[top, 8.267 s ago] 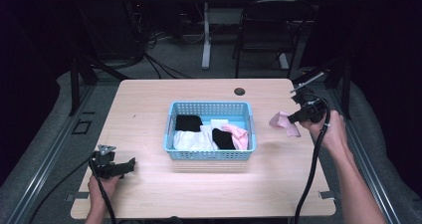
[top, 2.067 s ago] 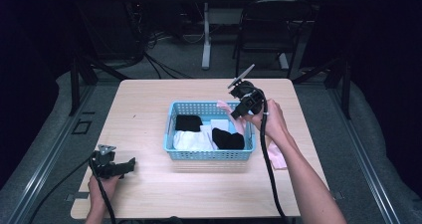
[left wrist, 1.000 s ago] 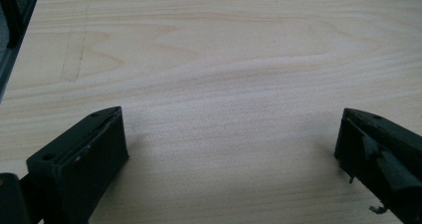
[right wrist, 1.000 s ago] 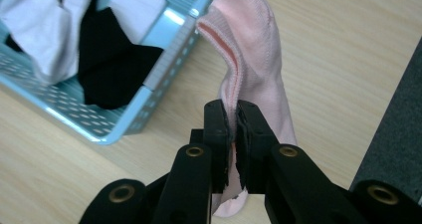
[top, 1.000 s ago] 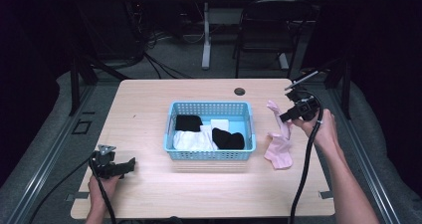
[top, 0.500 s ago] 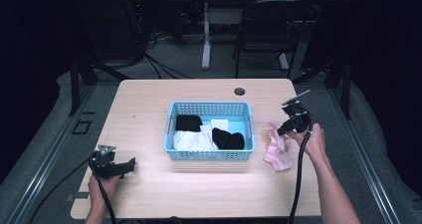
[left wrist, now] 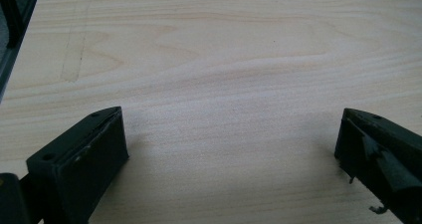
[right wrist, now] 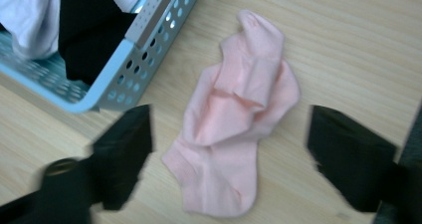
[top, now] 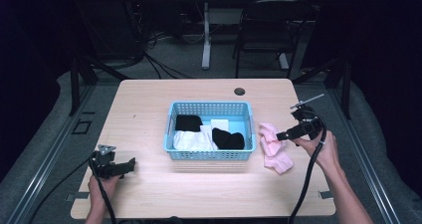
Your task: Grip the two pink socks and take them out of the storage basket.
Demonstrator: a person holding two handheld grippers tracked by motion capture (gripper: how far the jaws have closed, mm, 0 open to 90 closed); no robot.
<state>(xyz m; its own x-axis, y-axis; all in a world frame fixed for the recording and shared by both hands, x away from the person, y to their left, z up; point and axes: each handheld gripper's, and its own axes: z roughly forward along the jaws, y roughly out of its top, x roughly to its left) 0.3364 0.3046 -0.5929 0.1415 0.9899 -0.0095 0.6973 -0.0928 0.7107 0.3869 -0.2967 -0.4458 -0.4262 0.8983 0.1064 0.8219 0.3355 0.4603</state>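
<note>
A pink sock [right wrist: 235,129] lay crumpled on the pale wood-grain table [top: 149,109], just right of the basket [top: 209,157] in the high view, right of the frame's centre. It was soft knit, folded over itself, with a rounded toe and a ribbed cuff. In the right gripper view it filled the middle of the frame, flat on the boards, between the two black jaws but touched by neither. The right gripper [top: 281,135] stood beside the sock in the high view; its jaws had just been opening and stood wide, with nothing pinched.

The basket was light blue plastic, rectangular, with walls pierced by rows of round holes. Inside lay black cloth [top: 228,138] and white cloth [top: 191,140], limp and bunched.

The left gripper [top: 133,165] sat at the lower left of the high view, in a hand at the table's near edge, well apart from the basket. Its blocky black jaws stood wide over bare wood, holding nothing.
</note>
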